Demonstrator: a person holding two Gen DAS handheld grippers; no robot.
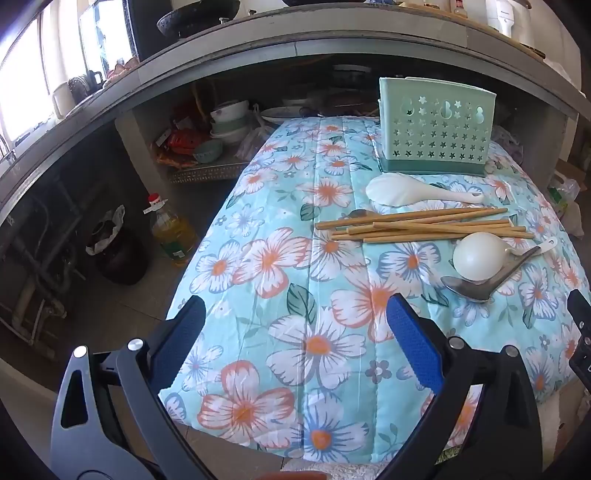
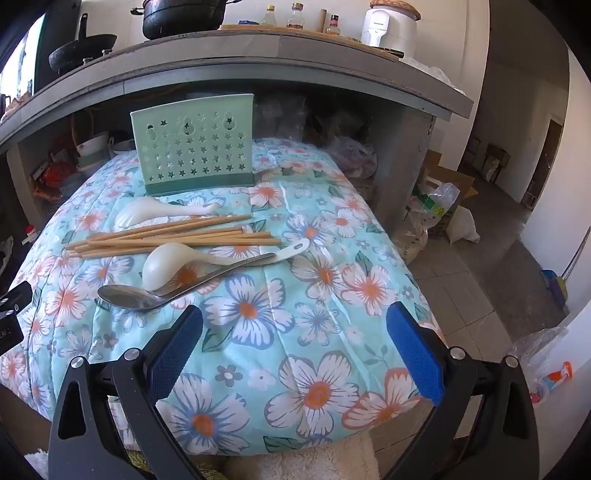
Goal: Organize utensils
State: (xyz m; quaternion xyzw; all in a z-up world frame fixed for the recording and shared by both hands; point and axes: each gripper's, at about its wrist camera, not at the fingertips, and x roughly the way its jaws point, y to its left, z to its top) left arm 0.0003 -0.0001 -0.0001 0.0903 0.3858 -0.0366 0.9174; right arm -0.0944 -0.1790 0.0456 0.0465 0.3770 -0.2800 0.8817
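A pale green utensil holder [image 1: 436, 133] [image 2: 194, 147] with star cut-outs stands upright at the far end of a floral quilt [image 1: 288, 280] [image 2: 317, 295]. In front of it lie a white rice paddle [image 1: 402, 190] [image 2: 147, 212], several wooden chopsticks [image 1: 424, 225] [image 2: 173, 236], a white ladle [image 1: 476, 258] [image 2: 166, 266] and a metal spoon [image 1: 476, 286] [image 2: 147, 295] partly under the ladle. My left gripper [image 1: 295, 306] hovers open over the near quilt, short of the utensils. My right gripper [image 2: 295, 314] is open too, just near of the metal spoon's bowl, holding nothing.
A grey counter [image 2: 258, 59] overhangs the far end, with pots [image 2: 181, 18], bottles and a white appliance [image 2: 391, 24] on top. Bowls [image 1: 229, 122] sit on a shelf beneath. An oil bottle [image 1: 171, 229] and dark bin [image 1: 118, 251] stand on the floor left; plastic bags [image 2: 436, 210] right.
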